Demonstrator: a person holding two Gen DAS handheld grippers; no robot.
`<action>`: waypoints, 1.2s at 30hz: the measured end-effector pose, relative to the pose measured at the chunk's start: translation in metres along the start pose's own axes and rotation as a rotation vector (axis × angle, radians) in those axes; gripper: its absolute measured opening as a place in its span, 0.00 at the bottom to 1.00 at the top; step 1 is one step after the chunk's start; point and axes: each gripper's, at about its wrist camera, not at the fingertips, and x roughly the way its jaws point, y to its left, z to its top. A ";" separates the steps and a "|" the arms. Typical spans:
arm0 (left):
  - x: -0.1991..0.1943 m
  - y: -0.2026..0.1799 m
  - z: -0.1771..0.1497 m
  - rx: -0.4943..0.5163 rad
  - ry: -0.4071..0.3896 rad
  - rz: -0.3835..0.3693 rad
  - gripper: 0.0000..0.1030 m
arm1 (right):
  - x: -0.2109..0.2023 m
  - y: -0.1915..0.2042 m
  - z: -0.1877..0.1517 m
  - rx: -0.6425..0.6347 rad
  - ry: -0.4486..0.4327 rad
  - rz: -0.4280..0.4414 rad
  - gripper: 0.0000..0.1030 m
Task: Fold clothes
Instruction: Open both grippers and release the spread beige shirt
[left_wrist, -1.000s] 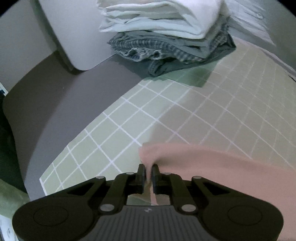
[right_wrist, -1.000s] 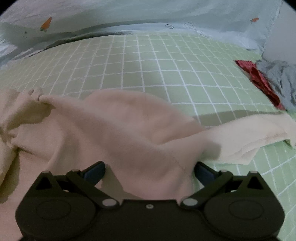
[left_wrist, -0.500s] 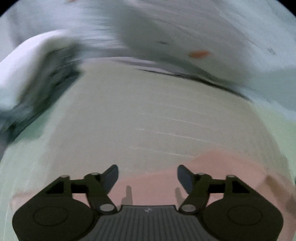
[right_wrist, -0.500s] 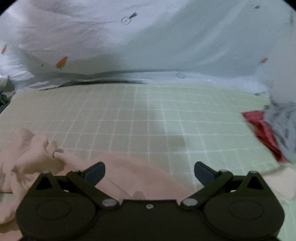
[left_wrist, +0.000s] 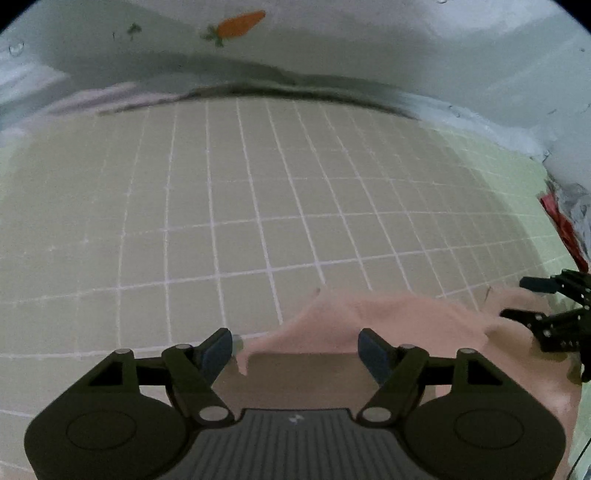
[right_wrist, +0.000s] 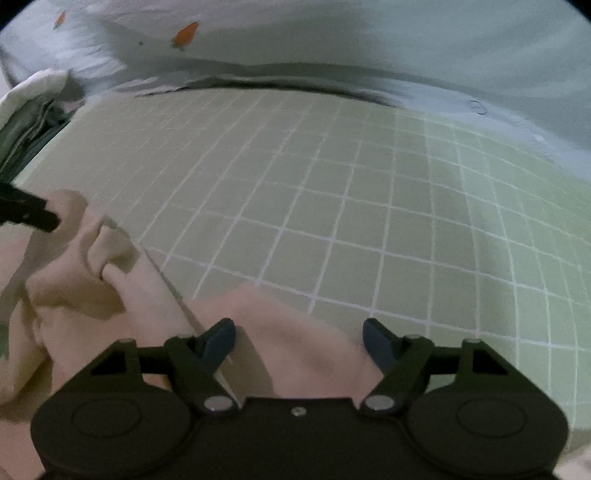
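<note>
Both grippers hang open over the pink garment (left_wrist: 369, 325) on the checked bed sheet (left_wrist: 258, 206): left gripper (left_wrist: 295, 349) straddles its near edge at six o'clock, the cloth trailing toward three o'clock; right gripper (right_wrist: 299, 341), jaws just narrowed, straddles a fold.

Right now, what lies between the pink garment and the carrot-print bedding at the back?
Only bare green checked sheet between pink garment and carrot-print bedding; both wrist views show it.

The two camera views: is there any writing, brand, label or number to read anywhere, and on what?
No readable words or numbers in either view.
Left gripper: a small pale mark on its ribbed body, too small to read.
Pale blue sheet: printed orange carrots and small dark outline marks, pictures only, no text.
Green checked sheet: white grid lines only.
Pink garment: no label visible.
</note>
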 end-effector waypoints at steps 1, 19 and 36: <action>0.004 0.001 0.001 -0.010 0.005 -0.008 0.72 | 0.000 -0.002 0.001 -0.018 0.005 0.013 0.72; -0.034 0.041 0.070 -0.019 -0.320 0.315 0.07 | 0.001 -0.063 0.116 0.089 -0.359 -0.087 0.05; -0.050 0.022 -0.046 -0.175 -0.077 0.254 0.71 | -0.014 0.015 -0.010 0.212 -0.082 -0.192 0.83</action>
